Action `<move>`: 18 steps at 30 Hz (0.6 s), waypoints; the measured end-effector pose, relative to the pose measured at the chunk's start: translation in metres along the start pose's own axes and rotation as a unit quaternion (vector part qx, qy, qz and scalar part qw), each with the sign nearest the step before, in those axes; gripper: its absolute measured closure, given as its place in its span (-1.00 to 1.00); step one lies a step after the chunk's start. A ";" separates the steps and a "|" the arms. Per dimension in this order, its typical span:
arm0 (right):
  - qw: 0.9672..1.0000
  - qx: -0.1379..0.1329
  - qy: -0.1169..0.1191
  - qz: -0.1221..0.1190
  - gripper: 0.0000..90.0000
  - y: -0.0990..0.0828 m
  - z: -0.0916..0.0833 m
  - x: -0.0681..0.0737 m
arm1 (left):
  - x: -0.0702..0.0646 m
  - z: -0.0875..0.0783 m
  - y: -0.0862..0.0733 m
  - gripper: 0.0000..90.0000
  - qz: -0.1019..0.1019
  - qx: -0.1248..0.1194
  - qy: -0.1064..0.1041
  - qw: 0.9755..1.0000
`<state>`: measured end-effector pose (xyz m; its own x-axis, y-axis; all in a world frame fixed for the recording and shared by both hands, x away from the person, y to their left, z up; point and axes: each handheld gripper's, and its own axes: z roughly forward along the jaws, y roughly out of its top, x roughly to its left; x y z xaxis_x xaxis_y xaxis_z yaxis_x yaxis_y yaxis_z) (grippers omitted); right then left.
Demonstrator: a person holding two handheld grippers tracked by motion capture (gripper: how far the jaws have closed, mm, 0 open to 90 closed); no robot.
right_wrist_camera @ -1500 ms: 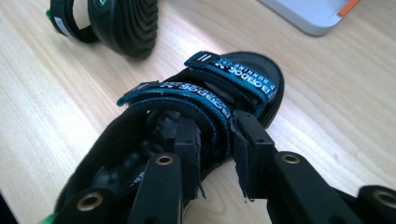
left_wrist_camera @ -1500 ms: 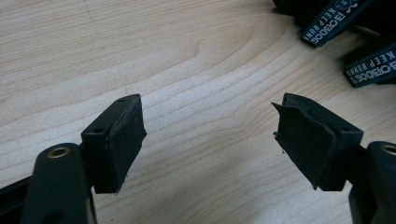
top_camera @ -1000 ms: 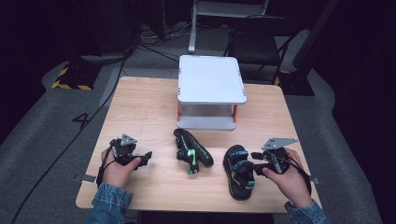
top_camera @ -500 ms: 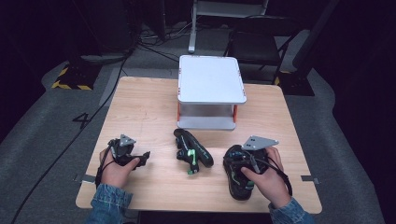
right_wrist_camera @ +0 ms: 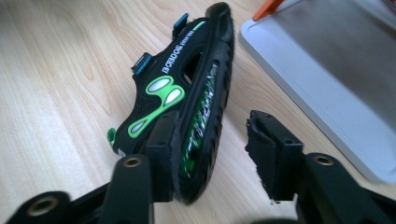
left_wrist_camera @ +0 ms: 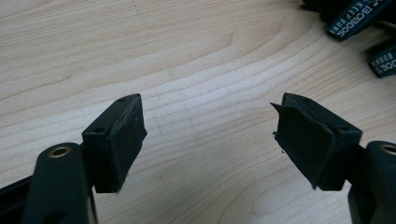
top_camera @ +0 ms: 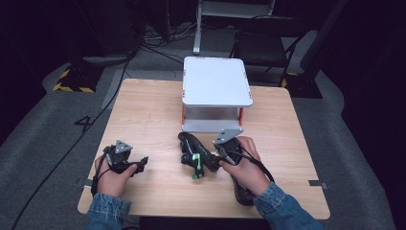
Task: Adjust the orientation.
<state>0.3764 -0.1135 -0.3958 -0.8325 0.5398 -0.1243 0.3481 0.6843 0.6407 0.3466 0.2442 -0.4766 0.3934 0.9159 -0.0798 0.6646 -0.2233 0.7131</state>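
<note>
Right gripper [right_wrist_camera: 212,154]: the jaws have just been closing and now straddle the heel end of the sandal [right_wrist_camera: 187,102]. The left pad lies against the sandal's upper; the right pad stands apart from the sole, with bare table visible in the gap. The sandal is not yet pinched. It lies tipped on its side, toe pointing to 1 o'clock in the right gripper view, near the corner of the white shelf [right_wrist_camera: 327,88].

Left gripper [left_wrist_camera: 210,140]: jaws spread wide, nothing between them, only the table [left_wrist_camera: 187,56] below. Strap ends of a sandal show at 1 o'clock.

In the high view the sandal [top_camera: 194,153] lies at the table's middle, at 6 o'clock from the shelf [top_camera: 215,81]. The right gripper [top_camera: 218,160] sits at its 3 o'clock side; a second sandal [top_camera: 242,191] lies partly under the right forearm. The left gripper [top_camera: 139,165] rests well apart at 9 o'clock.

Step in hand, as judged: grasping the first sandal. Next move calls for closing the right pad fully onto the sole, confirming a firm pinch, then lifting toward the shelf.
</note>
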 end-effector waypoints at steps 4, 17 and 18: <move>1.000 0.014 0.012 -0.025 0.37 0.008 0.013 0.008 | 0.002 -0.005 -0.006 -0.46 -0.005 0.000 0.001 1.000; 0.999 0.041 -0.004 -0.033 0.59 0.009 0.026 -0.007 | 0.006 -0.013 -0.017 -0.45 -0.010 0.004 0.011 1.000; 0.999 0.041 -0.009 -0.030 0.59 0.009 0.025 -0.009 | 0.005 -0.013 -0.017 -0.45 -0.014 0.002 0.012 1.000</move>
<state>0.3980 -0.1001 -0.4083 -0.8455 0.5046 -0.1749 0.3318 0.7530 0.5683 0.3289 0.2570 -0.4804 0.3596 0.9294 -0.0830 0.6779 -0.1991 0.7076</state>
